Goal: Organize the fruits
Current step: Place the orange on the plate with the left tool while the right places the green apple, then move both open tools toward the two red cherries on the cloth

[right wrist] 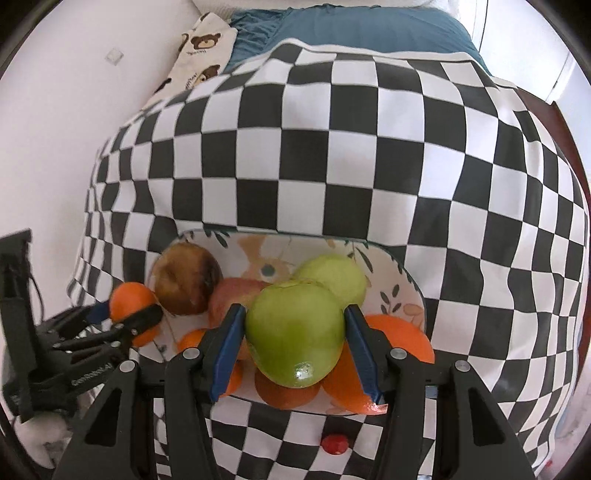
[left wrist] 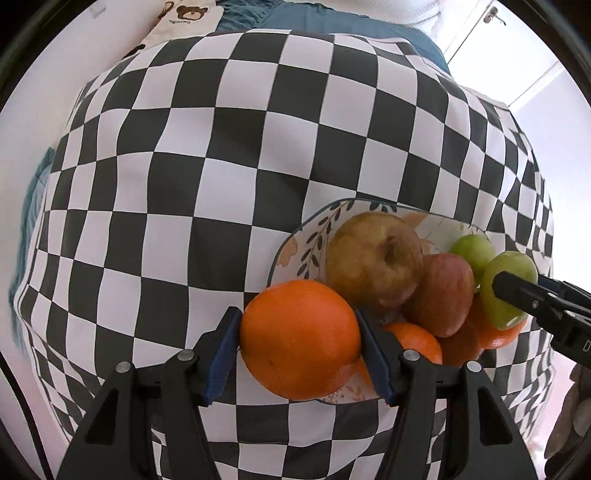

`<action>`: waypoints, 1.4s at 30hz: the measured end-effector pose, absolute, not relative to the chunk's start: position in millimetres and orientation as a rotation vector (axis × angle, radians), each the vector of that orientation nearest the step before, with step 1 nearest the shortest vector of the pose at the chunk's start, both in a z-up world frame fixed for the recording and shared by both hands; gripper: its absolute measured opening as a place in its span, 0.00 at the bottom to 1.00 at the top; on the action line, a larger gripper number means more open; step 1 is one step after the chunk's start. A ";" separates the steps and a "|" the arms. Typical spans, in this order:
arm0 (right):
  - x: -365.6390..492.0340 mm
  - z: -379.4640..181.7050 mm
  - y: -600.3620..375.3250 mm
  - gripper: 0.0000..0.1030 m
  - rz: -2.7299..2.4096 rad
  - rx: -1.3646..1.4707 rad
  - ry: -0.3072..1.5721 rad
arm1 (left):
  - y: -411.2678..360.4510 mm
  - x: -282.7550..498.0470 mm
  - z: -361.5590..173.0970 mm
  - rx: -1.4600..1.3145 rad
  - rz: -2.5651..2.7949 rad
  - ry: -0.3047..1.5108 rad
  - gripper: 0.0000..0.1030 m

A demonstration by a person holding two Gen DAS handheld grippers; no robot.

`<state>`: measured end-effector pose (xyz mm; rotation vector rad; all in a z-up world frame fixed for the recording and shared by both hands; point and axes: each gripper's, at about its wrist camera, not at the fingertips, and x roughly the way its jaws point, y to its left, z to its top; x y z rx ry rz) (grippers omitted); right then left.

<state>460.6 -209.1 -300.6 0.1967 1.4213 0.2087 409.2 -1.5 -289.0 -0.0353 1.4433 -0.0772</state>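
Note:
My left gripper point(left wrist: 299, 325) is shut on a large orange point(left wrist: 301, 339) at the near left rim of a floral bowl point(left wrist: 306, 236). In the bowl lie a yellow-brown apple point(left wrist: 373, 258), a red apple point(left wrist: 439, 295), a green apple point(left wrist: 474, 251) and more oranges point(left wrist: 417, 339). My right gripper point(right wrist: 295, 317) is shut on a second green apple point(right wrist: 295, 332), held over the oranges point(right wrist: 399, 339) in the bowl point(right wrist: 406, 273). In the right wrist view, the left gripper point(right wrist: 122, 314) with its orange point(right wrist: 131, 302) shows at the bowl's left edge.
The bowl sits on a black-and-white checkered cloth point(left wrist: 221, 147) that drapes over the table edges. A small red object point(right wrist: 334, 443) lies on the cloth near the bowl's front. Beyond the cloth are a teddy-bear print fabric point(right wrist: 201, 48) and blue bedding point(right wrist: 351, 29).

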 end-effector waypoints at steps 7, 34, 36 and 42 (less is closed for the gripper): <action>458.1 -303.0 -211.5 0.90 0.166 0.214 1.434 | -11.7 410.6 -293.2 -0.067 -0.087 1.476 0.87; 303.6 -212.7 -228.8 0.90 0.030 0.153 1.215 | -13.3 287.7 -165.2 0.096 -0.019 1.166 0.88; 293.4 -203.9 -227.1 0.90 0.029 0.152 1.196 | -14.1 281.0 -157.1 0.108 -0.018 1.141 0.88; 267.5 -181.0 -222.2 0.90 0.027 0.160 1.139 | -17.4 263.9 -139.7 0.121 -0.025 1.083 0.88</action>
